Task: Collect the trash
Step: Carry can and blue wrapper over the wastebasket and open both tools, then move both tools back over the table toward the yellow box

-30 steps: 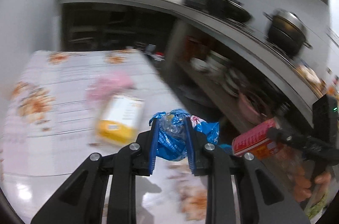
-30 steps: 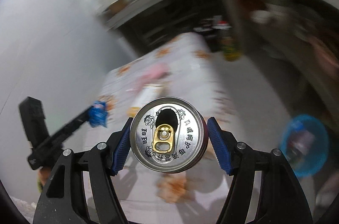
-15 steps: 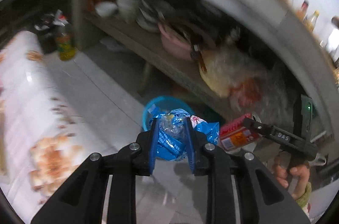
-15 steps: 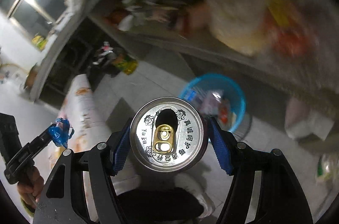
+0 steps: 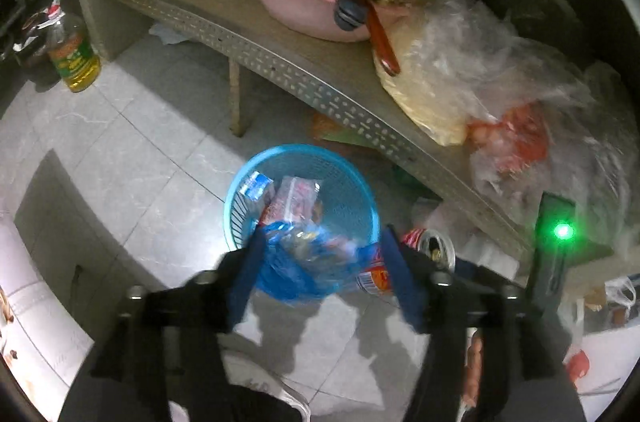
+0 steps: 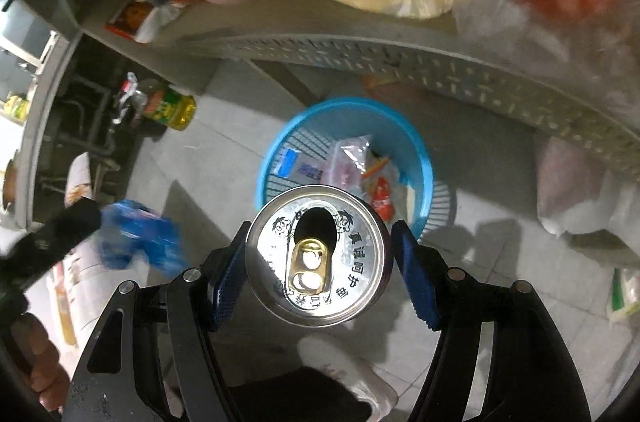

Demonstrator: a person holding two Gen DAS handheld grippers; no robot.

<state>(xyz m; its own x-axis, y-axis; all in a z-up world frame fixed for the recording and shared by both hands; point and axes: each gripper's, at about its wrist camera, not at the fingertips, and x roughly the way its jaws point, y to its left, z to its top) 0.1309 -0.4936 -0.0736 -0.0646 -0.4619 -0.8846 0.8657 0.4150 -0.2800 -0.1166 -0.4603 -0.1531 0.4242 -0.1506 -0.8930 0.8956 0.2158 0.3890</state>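
Note:
A blue trash basket [image 5: 352, 182] stands on the tiled floor with wrappers in it; it also shows in the right wrist view [image 6: 420, 162]. My left gripper [image 5: 324, 270] is over the basket's near rim with its jaws spread wide. The crumpled blue wrapper [image 5: 304, 258] sits loose between them, blurred. From the right wrist view the wrapper [image 6: 136, 242] hangs at the left gripper's tip. My right gripper [image 6: 320, 258] is shut on an opened drink can [image 6: 316, 254], just short of the basket. The can [image 5: 424, 254] shows to the right in the left wrist view.
A low perforated shelf [image 5: 320, 78] runs behind the basket, holding a pink basin [image 5: 304, 2], bowls and plastic bags [image 5: 480, 74]. An oil bottle [image 5: 74, 58] stands on the floor at left. The cloth-covered table [image 5: 24, 310] edge lies at lower left. My shoe [image 6: 348, 370] is below.
Both grippers have swung from the table down to the basket. The left jaws have spread apart around the blue wrapper. The right gripper has kept its hold on the can.

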